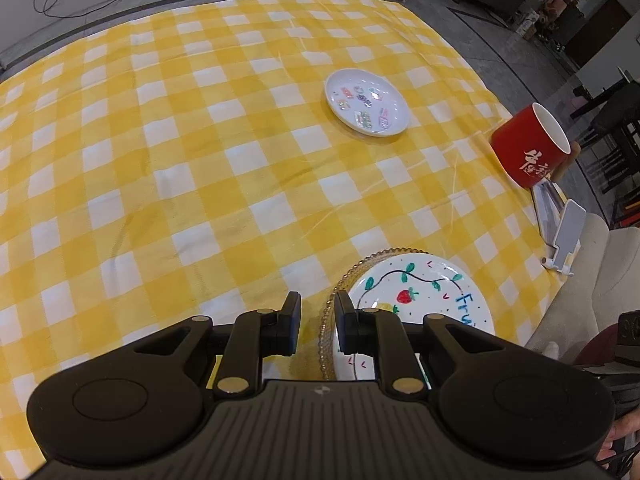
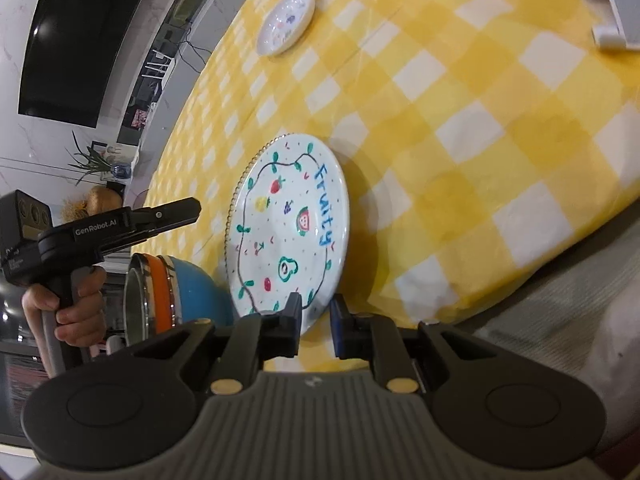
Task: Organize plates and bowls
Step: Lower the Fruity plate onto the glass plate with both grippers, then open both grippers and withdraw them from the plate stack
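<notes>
Currently the fruit plate [image 2: 288, 224] lies face-up near the table's near edge, stacked on a glass plate [image 1: 360, 270] whose beaded rim shows around its far and left sides; its blue lettering runs along the rim toward the phone stand [image 1: 566, 236]. The left gripper [image 1: 317, 312] is open and empty, above the stack's left edge: one finger [image 1: 346, 320] stands over the plates, the other over bare cloth [image 1: 200, 160]. The right gripper [image 2: 314, 314] is also open and empty, at the plate's near rim, with jaws apart to either side of that rim; whether they touch it cannot be determined. A blue bowl [image 2: 200, 296] with an orange band appears just beside the plate in the right wrist view, below the left gripper. A small plate [image 1: 366, 102] sits well apart toward the far right. A red mug [image 1: 530, 146] stands near the right edge. Wide uncovered cloth lies left and centre.
</notes>
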A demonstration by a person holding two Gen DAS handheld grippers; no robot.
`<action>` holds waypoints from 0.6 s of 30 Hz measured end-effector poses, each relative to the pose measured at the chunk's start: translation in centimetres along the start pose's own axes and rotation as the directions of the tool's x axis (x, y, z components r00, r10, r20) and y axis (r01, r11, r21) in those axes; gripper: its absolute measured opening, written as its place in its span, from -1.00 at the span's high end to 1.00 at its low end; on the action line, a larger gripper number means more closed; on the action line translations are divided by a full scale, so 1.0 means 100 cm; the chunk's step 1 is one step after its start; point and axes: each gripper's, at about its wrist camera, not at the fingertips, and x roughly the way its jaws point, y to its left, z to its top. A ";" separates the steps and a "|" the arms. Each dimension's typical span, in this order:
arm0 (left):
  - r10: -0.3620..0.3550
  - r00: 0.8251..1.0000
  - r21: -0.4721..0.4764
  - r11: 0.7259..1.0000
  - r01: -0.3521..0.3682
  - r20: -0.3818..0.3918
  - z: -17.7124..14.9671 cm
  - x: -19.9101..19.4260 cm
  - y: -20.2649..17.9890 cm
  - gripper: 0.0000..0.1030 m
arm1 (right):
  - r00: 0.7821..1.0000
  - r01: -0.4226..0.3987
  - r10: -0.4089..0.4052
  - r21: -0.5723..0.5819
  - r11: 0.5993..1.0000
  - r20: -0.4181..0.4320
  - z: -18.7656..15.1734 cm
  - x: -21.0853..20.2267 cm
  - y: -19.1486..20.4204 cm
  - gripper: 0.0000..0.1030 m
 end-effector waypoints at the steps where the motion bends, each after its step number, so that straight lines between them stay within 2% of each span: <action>1: 0.002 1.000 -0.007 1.000 -0.002 0.000 0.000 0.000 0.001 0.62 | 1.000 0.007 -0.007 -0.011 1.000 0.006 0.000 0.000 0.001 0.71; 10: 0.008 1.000 -0.009 1.000 -0.008 0.013 -0.001 -0.006 0.000 0.59 | 0.998 0.065 -0.065 -0.134 0.989 0.003 -0.005 0.011 0.018 0.65; 12: 0.009 1.000 -0.006 1.000 -0.009 0.016 -0.001 -0.007 -0.001 0.59 | 0.996 0.095 -0.093 -0.155 0.983 0.017 -0.003 0.014 0.022 0.51; 14: 0.012 1.000 -0.005 1.000 -0.012 0.020 0.000 -0.007 -0.001 0.56 | 0.993 0.120 -0.115 -0.198 0.973 0.037 -0.003 0.014 0.029 0.25; 15: 0.013 1.000 -0.004 1.000 -0.013 0.023 0.000 -0.008 -0.002 0.55 | 0.992 0.123 -0.118 -0.209 0.970 0.038 -0.002 0.015 0.031 0.20; 17: 0.019 1.000 -0.003 1.000 -0.019 0.024 -0.001 -0.008 -0.002 0.53 | 0.993 0.116 -0.109 -0.210 0.971 0.046 -0.002 0.012 0.031 -0.08; 18: 0.021 0.999 -0.003 1.000 -0.021 0.024 -0.001 -0.008 -0.001 0.53 | 0.993 0.111 -0.103 -0.205 0.972 0.052 -0.002 0.009 0.029 -0.14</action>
